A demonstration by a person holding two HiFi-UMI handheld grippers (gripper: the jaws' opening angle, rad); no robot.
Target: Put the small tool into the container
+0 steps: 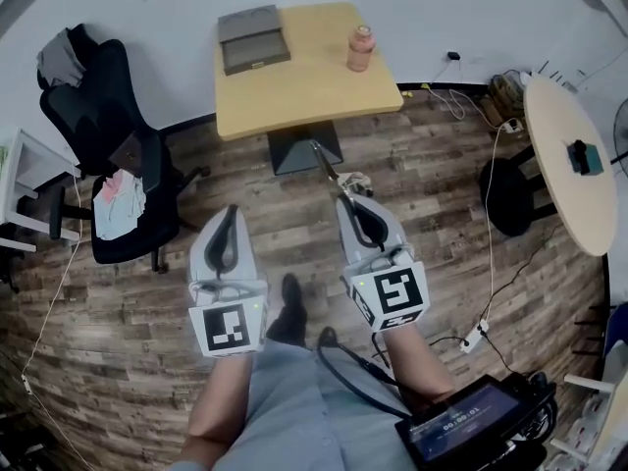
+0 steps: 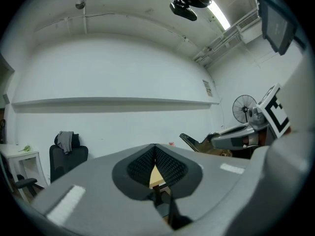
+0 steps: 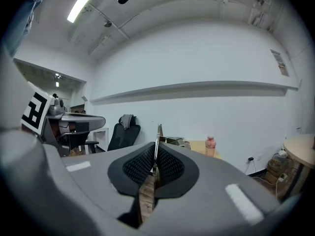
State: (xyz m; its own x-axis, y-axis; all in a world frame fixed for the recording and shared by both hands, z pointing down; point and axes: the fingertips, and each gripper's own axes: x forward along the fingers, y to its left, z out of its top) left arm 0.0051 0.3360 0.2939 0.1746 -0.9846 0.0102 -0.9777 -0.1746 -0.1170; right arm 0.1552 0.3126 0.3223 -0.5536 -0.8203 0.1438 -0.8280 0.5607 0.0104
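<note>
Two grippers, head view: the left gripper (image 1: 232, 216) and the right gripper (image 1: 348, 207) are held side by side over a plank floor (image 1: 128, 332), both tips pointing away from the person.
Small tool, head view: a thin metal piece (image 1: 326, 168) sticks out forward from the right gripper's tips, angled slightly toward the left gripper's side.
Container, head view: a grey box (image 1: 253, 39) sits on the square table (image 1: 304, 91), well ahead of both grippers and nearer the left gripper's line. Whether anything lies in it cannot be told.
Bottle, head view: a pink bottle (image 1: 361, 49) stands upright on the same table, ahead of the right gripper and apart from the container.
Left gripper, left gripper view: its ribbed pads (image 2: 170, 168) meet at the tip with nothing between them. A narrow slit lower down shows only a sliver of the table.
Right gripper, right gripper view: the jaws are clamped on the small tool (image 3: 158, 134), whose thin edge rises upright past the tips.
Container, right gripper view: it sits (image 3: 173, 141) straight ahead, just past the tool's tip, well apart from it. Its inside is not visible.
Bottle, right gripper view: it stands ahead and to the right (image 3: 210, 145).
</note>
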